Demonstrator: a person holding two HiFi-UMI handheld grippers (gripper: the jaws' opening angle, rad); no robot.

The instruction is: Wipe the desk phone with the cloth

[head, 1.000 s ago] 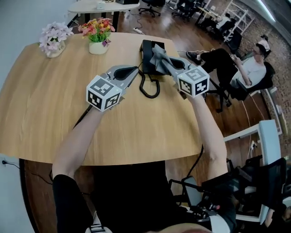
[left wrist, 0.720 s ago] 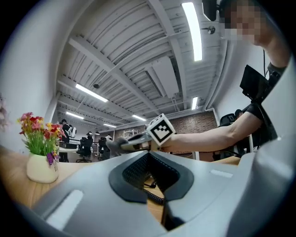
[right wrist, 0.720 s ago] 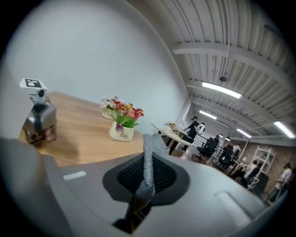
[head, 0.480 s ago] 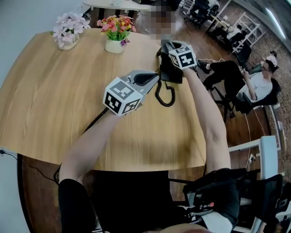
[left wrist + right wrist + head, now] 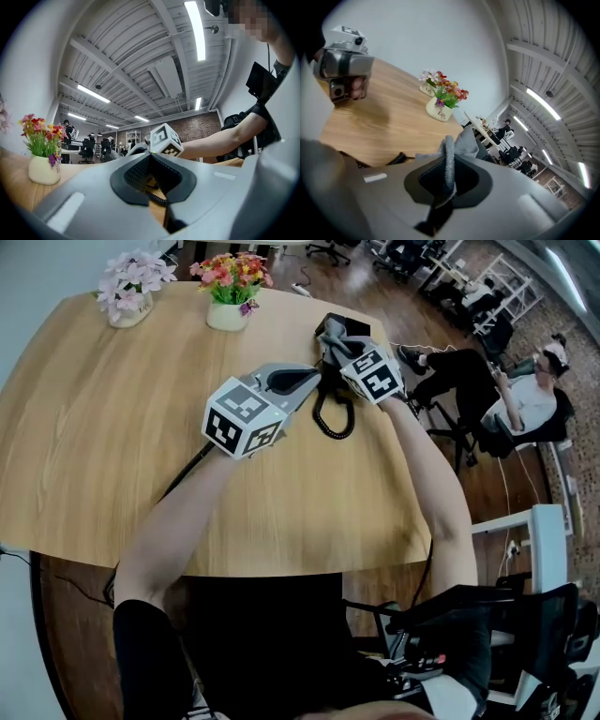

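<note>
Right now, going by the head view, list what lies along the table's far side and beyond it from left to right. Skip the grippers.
Pot of pale pink flowers → white pot of red and yellow flowers → desk phone → seated person in a white top, off the table.

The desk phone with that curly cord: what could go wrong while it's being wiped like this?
The coiled cord loops right beside the left gripper, whose jaws are shut on nothing; it might snag and drag the phone. The phone sits near the far edge of the table, so a hard push from the right gripper, clamped on the cloth, could slide it off.
</note>
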